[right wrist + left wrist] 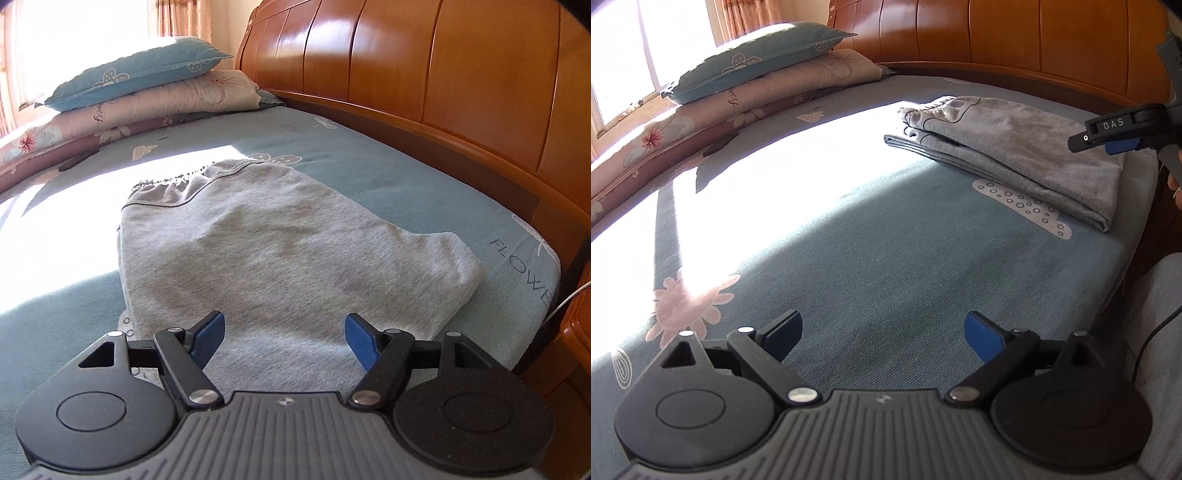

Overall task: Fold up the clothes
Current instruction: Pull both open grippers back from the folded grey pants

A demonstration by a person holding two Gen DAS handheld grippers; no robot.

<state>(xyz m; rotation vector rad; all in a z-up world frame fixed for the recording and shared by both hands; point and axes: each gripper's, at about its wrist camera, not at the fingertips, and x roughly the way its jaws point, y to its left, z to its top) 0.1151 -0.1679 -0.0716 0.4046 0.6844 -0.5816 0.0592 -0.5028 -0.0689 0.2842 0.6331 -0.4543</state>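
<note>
Two tongs, both wide open, empty. Left tongs (882, 341) well apart from folded grey trousers (288, 251); right tongs (284, 341) just above them. Bed (886, 240) sun-glared.

The bed (886, 236) is bare in the middle. Pillows (768, 74) block the far side, and the headboard (424, 70) walls off behind the pants (288, 251).

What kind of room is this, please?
Most likely a bedroom in a home. A bed with a blue patterned sheet stands against a wooden headboard, pillows are stacked near a sunlit window, and folded grey trousers lie on the sheet.
</note>
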